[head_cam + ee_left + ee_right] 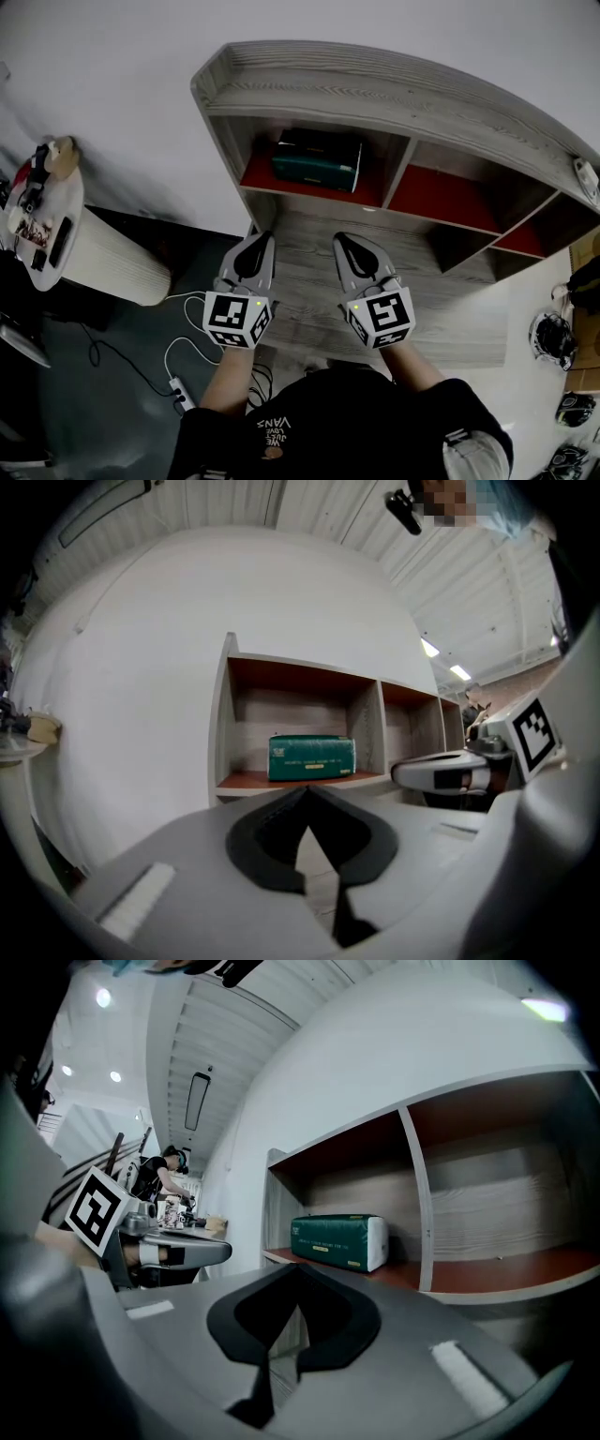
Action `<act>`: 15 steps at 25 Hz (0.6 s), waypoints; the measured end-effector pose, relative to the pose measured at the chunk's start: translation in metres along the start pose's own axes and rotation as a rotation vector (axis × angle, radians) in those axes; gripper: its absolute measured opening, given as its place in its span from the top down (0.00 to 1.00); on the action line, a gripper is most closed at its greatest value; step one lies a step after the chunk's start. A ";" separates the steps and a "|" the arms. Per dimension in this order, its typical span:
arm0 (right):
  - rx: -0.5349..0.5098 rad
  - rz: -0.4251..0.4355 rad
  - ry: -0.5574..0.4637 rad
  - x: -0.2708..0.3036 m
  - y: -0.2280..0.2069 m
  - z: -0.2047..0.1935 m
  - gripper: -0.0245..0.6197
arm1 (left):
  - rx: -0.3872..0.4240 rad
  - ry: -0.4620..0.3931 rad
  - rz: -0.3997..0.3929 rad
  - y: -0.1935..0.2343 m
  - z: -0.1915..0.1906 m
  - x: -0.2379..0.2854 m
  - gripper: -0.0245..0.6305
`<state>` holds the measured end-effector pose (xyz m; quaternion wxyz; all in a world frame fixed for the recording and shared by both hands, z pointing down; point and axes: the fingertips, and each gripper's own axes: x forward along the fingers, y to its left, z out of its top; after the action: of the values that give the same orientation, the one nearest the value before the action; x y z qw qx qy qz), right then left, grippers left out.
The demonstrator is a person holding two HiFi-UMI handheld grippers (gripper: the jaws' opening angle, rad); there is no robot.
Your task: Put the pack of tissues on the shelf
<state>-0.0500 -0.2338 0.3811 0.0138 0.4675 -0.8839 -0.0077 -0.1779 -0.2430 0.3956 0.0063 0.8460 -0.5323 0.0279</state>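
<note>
On shelf point(394, 94), leftmost compartment: green pack of tissues point(317, 159) is seen lying flat on the red base, long side to the front. Its white end face is turned toward the divider on its right. Pack is touched by neither gripper; both are held well apart from it, over the grey wood-grain surface point(450, 300) below the compartments.

L gripper point(254, 242): jaws are closed tip to tip, nothing gripped. R gripper point(349, 242): jaws likewise pressed together, nothing gripped. Both are held side by side, approx. level, pointed toward the shelf, marker cubes nearest the person.

Left of shelf: round white side table point(94, 258) w/ small items on top, not identifiable. Power strip point(183, 394) and white cable point(178, 352) are noted on the dark floor.
</note>
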 end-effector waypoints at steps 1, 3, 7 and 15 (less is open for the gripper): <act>0.000 0.002 0.000 -0.004 0.002 -0.001 0.96 | -0.001 0.001 0.000 -0.002 -0.001 -0.005 0.88; 0.003 0.007 -0.001 -0.011 0.007 -0.002 0.96 | -0.003 0.004 0.002 -0.006 -0.005 -0.016 0.88; 0.007 0.017 -0.001 -0.025 0.018 -0.007 0.96 | -0.017 0.009 0.005 -0.012 -0.014 -0.036 0.88; 0.005 0.028 -0.007 -0.047 0.034 -0.013 0.96 | -0.042 0.026 0.016 -0.021 -0.030 -0.070 0.88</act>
<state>-0.0514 -0.1759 0.3944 0.0097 0.4553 -0.8903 -0.0072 -0.1906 -0.1696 0.4224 0.0306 0.8409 -0.5396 0.0277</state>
